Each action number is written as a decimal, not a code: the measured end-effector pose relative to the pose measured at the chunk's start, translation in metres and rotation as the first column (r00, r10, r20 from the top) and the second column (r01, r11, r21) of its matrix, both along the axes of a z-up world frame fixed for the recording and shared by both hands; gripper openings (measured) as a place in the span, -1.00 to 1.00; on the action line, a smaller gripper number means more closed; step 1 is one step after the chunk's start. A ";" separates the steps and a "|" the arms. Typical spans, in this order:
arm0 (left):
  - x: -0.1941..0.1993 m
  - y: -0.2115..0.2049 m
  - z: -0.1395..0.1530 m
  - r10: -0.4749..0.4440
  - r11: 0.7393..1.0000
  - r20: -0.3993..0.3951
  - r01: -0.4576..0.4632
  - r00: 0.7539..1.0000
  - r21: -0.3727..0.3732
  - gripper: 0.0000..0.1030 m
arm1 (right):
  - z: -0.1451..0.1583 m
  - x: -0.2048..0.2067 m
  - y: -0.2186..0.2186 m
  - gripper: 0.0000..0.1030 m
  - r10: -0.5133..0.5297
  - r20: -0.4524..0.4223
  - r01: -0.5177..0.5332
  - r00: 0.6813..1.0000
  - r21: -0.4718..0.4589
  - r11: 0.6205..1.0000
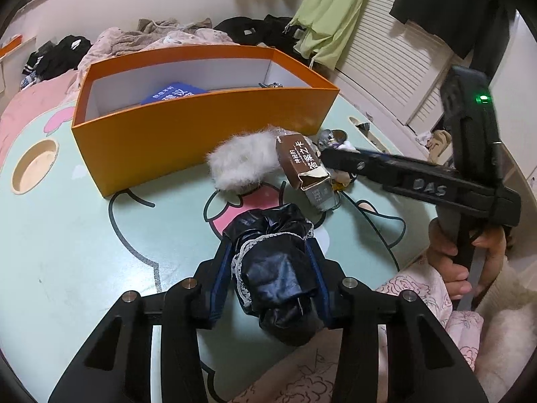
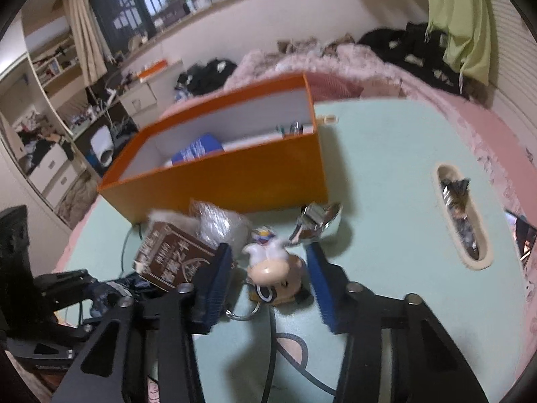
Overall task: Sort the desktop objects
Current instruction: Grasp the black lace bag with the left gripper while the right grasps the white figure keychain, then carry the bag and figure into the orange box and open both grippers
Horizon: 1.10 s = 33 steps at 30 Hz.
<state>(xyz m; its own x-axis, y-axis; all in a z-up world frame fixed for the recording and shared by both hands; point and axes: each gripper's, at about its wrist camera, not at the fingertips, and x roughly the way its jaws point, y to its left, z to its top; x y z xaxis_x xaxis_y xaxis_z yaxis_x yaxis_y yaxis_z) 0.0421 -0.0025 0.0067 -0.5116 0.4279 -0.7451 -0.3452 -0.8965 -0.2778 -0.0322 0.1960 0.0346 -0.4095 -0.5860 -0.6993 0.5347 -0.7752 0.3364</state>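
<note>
My left gripper (image 1: pixel 268 252) is shut on a black shiny lace-trimmed bundle (image 1: pixel 275 268), held just above the mint-green table (image 1: pixel 100 252). An orange box (image 1: pixel 201 134) stands behind, with a blue book (image 1: pixel 174 94) inside. A white fluffy puff (image 1: pixel 245 161) and a brown card box (image 1: pixel 302 164) lie in front of it. My right gripper (image 2: pixel 268 268) is open, its fingers either side of a cartoon figure keychain (image 2: pixel 275 275) on the table. The brown card box (image 2: pixel 178 258) touches its left finger. The orange box (image 2: pixel 235 168) lies beyond.
A metal eyelash curler (image 2: pixel 315 221) and a clear plastic bag (image 2: pixel 218 225) lie near the orange box. A slot in the table (image 2: pixel 459 215) holds wrappers. A round cup hole (image 1: pixel 33 168) is at the left. Clothes are piled on the bed behind (image 1: pixel 151 40).
</note>
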 end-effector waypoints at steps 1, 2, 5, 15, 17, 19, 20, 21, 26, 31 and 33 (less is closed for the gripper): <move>0.000 0.000 0.000 0.001 1.000 0.000 -0.001 1.000 0.001 -0.16 | -0.002 -0.001 0.000 -0.32 0.001 -0.002 -0.001 1.000 0.005 1.000; 0.001 0.000 0.000 0.002 1.000 0.000 -0.002 1.000 0.003 -0.16 | -0.002 -0.001 0.000 -0.33 0.003 -0.003 -0.003 1.000 0.013 1.000; 0.001 0.000 0.001 0.004 1.000 -0.005 -0.004 1.000 0.004 -0.16 | -0.002 0.002 0.001 -0.34 0.011 -0.009 -0.011 1.000 0.006 1.000; 0.012 -0.013 0.020 0.023 1.000 -0.070 -0.022 0.997 0.017 -0.19 | 0.017 0.033 0.024 -0.34 0.037 -0.103 -0.046 0.994 -0.085 0.995; 0.016 -0.017 0.027 0.025 0.999 -0.094 -0.023 0.995 0.023 -0.19 | 0.021 0.036 0.026 -0.34 0.035 -0.110 -0.046 0.993 -0.098 0.994; 0.017 -0.021 0.034 0.031 0.999 -0.113 -0.028 0.993 0.033 -0.19 | 0.026 0.036 0.028 -0.34 0.030 -0.117 -0.043 0.993 -0.107 0.993; 0.017 -0.024 0.038 0.039 0.998 -0.124 -0.034 0.991 0.043 -0.19 | 0.028 0.037 0.029 -0.34 0.030 -0.118 -0.043 0.993 -0.111 0.993; 0.016 -0.026 0.042 0.044 0.998 -0.131 -0.038 0.990 0.051 -0.19 | 0.030 0.037 0.029 -0.34 0.029 -0.118 -0.043 0.993 -0.117 0.992; 0.009 -0.034 0.060 0.059 0.995 -0.187 -0.043 0.981 0.092 -0.19 | 0.046 0.024 0.022 -0.34 0.036 -0.123 -0.055 0.992 -0.154 0.987; -0.014 -0.036 0.074 0.074 0.994 -0.243 -0.050 0.967 0.102 -0.19 | 0.064 0.003 -0.005 -0.34 0.071 -0.163 -0.092 0.984 -0.128 0.987; -0.031 -0.037 0.078 0.090 0.994 -0.256 -0.069 0.963 0.089 -0.19 | 0.067 -0.006 -0.013 -0.34 0.077 -0.173 -0.099 0.982 -0.122 0.988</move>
